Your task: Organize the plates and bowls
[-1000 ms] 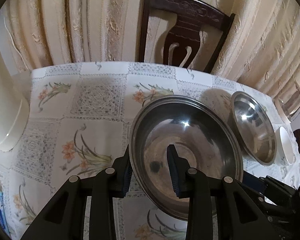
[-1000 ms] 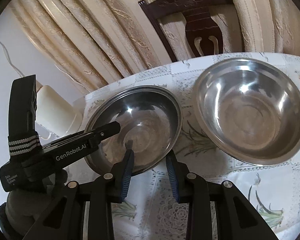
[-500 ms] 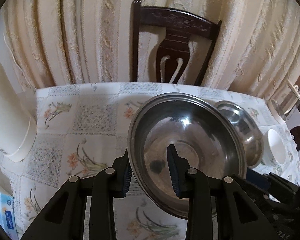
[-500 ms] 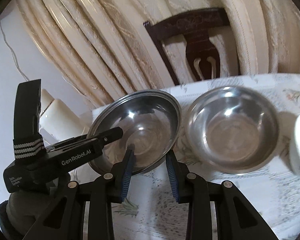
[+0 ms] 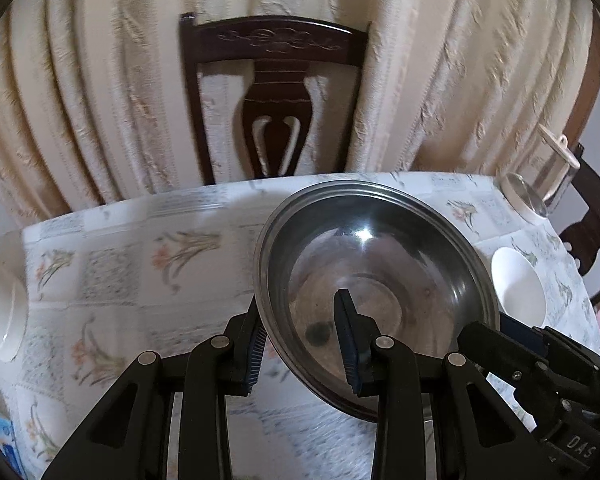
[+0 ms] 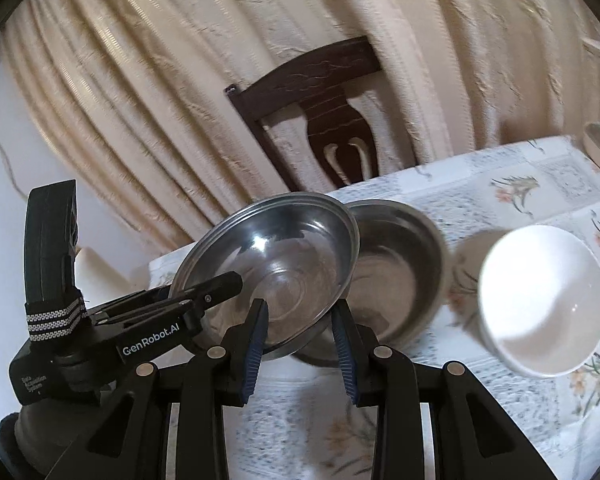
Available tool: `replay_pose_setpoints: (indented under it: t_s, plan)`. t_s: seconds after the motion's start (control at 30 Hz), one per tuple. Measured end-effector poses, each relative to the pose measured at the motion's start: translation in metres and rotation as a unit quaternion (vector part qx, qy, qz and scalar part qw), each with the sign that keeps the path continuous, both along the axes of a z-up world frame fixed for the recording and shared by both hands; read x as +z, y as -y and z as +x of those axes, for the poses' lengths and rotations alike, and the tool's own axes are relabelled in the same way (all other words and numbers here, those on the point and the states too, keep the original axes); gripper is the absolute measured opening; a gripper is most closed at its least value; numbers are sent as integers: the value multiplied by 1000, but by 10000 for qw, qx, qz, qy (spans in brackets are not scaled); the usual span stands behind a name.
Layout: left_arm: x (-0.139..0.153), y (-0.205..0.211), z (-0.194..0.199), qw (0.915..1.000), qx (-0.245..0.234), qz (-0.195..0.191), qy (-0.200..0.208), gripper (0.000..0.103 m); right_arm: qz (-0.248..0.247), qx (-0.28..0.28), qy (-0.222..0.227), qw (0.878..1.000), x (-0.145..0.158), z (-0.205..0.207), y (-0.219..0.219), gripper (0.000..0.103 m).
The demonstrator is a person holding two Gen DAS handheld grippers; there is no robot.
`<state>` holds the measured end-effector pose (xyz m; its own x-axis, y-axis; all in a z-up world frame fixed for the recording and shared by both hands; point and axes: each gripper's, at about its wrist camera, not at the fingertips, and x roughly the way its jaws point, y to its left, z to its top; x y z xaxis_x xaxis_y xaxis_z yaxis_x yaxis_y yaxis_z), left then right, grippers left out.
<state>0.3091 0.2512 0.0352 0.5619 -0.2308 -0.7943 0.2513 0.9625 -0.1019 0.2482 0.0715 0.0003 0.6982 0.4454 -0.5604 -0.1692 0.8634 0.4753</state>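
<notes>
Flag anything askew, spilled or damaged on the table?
No spill or damage visible. One oddity: the steel bowl clamped at its rim by the left gripper is tilted in the air, overlapping the second steel bowl. The white bowl sits upright.

Home dining room: carved wooden chair, cream curtains, floral tablecloth on table.

A steel bowl hangs tilted over the table, overlapping a second bowl on its right; a cup lies farther right, a chair behind.
</notes>
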Motion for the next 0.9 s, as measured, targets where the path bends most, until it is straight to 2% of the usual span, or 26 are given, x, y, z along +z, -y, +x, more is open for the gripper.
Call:
replay_pose_setpoints:
  t_s: [0.33, 0.9]
  plan:
    - [-24, 37, 15, 9995, -151, 194, -177, 34, 85, -241, -82, 9996, -15, 10, 25, 35]
    - [-39, 46, 25, 9990, -176, 221, -344, 34, 134, -350, -200, 9991, -23, 13, 30, 35]
